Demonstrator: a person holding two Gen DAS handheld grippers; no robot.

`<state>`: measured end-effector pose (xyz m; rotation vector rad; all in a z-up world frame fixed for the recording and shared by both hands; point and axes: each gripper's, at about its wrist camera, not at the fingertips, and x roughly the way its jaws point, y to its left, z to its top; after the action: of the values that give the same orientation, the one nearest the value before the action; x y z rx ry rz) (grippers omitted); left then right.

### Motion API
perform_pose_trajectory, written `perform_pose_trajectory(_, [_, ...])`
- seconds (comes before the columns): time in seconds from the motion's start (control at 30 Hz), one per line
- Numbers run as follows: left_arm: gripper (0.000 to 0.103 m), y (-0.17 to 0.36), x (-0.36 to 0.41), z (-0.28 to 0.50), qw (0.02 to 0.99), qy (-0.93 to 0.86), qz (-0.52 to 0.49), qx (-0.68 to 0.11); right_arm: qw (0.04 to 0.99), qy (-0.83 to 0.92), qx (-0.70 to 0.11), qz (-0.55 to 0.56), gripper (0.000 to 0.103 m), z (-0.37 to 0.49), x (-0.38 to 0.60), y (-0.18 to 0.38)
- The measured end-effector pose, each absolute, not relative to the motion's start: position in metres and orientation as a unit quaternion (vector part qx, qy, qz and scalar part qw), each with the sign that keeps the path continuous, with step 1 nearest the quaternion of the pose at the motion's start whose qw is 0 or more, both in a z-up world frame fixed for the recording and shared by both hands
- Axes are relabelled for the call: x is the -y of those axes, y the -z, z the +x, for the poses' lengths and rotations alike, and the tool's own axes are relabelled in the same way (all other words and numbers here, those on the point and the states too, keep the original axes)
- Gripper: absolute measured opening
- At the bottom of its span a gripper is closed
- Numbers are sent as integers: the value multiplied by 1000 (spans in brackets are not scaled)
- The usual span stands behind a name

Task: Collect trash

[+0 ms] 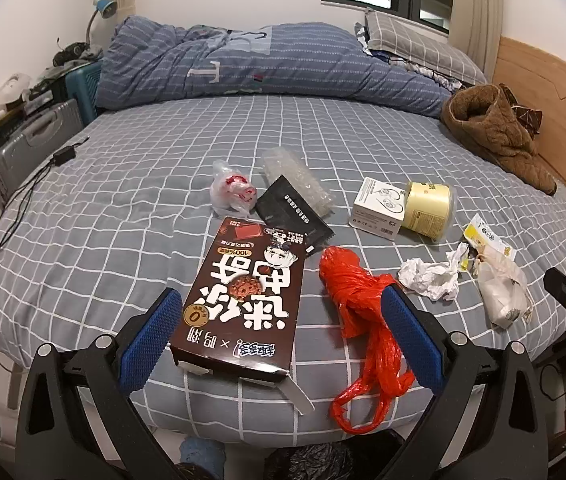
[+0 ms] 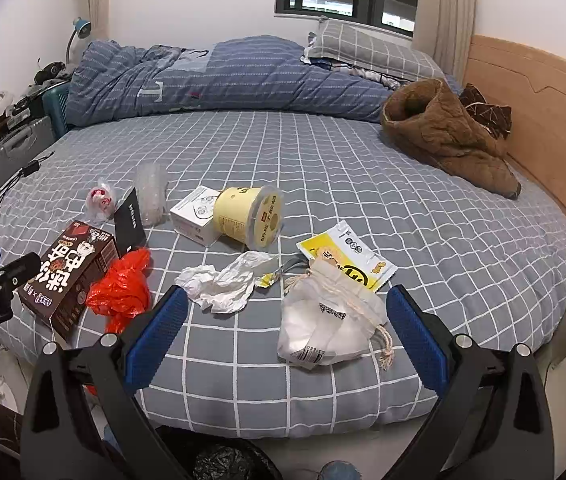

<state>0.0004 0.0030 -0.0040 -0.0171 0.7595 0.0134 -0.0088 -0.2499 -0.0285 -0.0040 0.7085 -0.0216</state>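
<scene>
Trash lies on a grey checked bed. In the left wrist view my left gripper (image 1: 283, 336) is open and empty, its blue fingers either side of a brown snack box (image 1: 243, 296) and a red plastic bag (image 1: 359, 304). In the right wrist view my right gripper (image 2: 289, 336) is open and empty, around a white drawstring pouch (image 2: 327, 320), with crumpled white paper (image 2: 223, 280) and a yellow-white wrapper (image 2: 347, 256) just beyond. A yellow cup (image 2: 249, 218), a white box (image 2: 195, 214), a black packet (image 2: 131, 220), bubble wrap (image 2: 151, 192) and a small clear bag (image 2: 101, 200) lie farther back.
A blue duvet (image 2: 223, 80) and pillow (image 2: 367, 52) are at the far side, a brown jacket (image 2: 447, 136) by the wooden headboard (image 2: 543, 120). A black cable (image 1: 23, 200) lies at the left edge. A black-lined bin (image 2: 223, 462) sits below the bed's front edge.
</scene>
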Motion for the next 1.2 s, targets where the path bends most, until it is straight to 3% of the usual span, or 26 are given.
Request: perform_pose_trajectory(1.2, [97,6,2,2,928,-6,-2,-373,938,26,-346,18,96,-8,257,28])
